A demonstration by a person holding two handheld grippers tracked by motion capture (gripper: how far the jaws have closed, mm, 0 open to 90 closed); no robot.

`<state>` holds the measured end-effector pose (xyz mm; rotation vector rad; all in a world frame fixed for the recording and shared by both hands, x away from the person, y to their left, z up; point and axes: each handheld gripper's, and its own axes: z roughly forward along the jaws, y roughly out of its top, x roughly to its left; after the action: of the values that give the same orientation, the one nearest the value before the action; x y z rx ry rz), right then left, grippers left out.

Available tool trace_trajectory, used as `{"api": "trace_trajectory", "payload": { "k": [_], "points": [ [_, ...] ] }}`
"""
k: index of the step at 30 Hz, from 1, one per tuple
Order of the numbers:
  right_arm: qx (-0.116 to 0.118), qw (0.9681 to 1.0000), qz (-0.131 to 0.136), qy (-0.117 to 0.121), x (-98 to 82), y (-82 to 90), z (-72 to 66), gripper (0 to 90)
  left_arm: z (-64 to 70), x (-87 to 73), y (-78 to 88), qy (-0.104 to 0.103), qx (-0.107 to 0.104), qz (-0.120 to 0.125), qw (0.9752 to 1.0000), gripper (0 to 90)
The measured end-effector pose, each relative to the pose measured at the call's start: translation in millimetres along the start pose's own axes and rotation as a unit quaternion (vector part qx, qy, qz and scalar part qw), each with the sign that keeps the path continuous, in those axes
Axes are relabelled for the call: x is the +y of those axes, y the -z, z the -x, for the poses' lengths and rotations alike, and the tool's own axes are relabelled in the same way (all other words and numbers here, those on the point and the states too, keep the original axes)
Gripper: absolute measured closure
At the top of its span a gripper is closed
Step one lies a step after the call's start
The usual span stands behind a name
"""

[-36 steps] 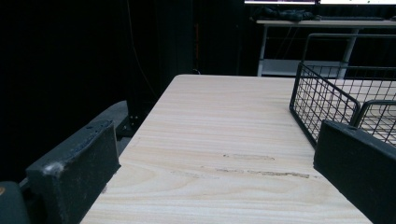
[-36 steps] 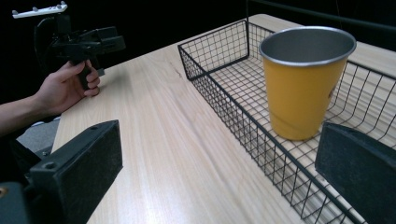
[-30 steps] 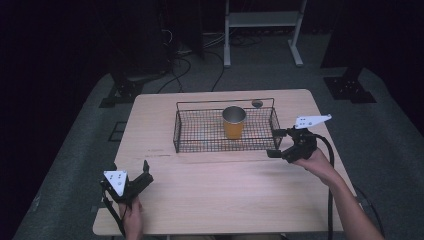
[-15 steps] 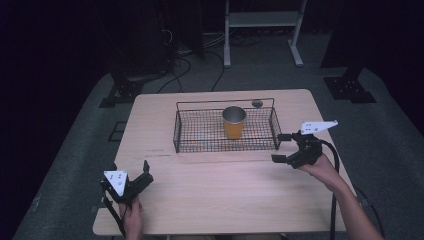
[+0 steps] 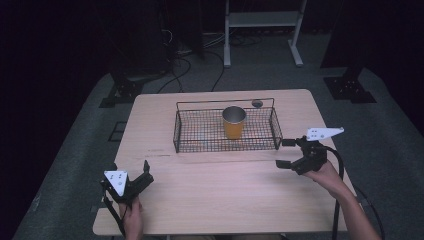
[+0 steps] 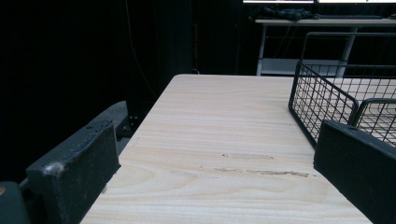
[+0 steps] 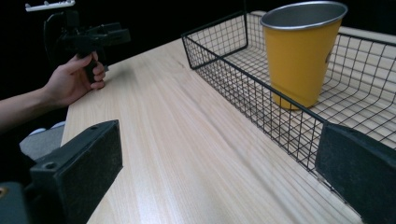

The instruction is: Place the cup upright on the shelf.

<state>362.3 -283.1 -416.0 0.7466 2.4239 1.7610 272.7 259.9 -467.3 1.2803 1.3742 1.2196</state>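
Yellow cup (image 5: pixel 233 122) stands upright in the wire basket (image 5: pixel 200 131), right of centre, at about ten o'clock from my right hand-held gripper (image 5: pixel 288 153), which is spread wide and empty just off the basket's right end. My left hand-held gripper (image 5: pixel 136 183), also wide and empty, rests at the counter (image 5: pixel 220 185)'s near-left corner. The cup looks light, thin-walled, smooth and probably slippery; I would pinch its rim wall. Its base is veiled by mesh. The small dark object (image 5: pixel 257 103) behind the basket is unidentifiable.
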Motion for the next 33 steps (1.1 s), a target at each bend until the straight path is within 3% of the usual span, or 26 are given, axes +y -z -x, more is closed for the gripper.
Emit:
{"api": "trace_trajectory", "payload": {
  "k": [9, 29, 33],
  "points": [
    [0.001, 0.9999, 0.007, -0.010, -15.7, 0.8, -3.8, 0.3, 0.2, 0.0, -0.1, -0.001, -0.001, 0.000, 1.0000, 0.0],
    [-0.026, 0.9995, 0.016, -0.010, -42.0, 8.0, -18.1, 0.3, 1.4, 0.0, -0.7, -0.007, -0.001, -0.001, 1.0000, 0.0],
    [-0.046, 0.9960, 0.072, -0.026, -58.4, 11.0, -26.8, 0.3, 1.5, 0.0, -0.8, -0.008, -0.001, -0.001, 1.0000, 0.0]
  ]
}}
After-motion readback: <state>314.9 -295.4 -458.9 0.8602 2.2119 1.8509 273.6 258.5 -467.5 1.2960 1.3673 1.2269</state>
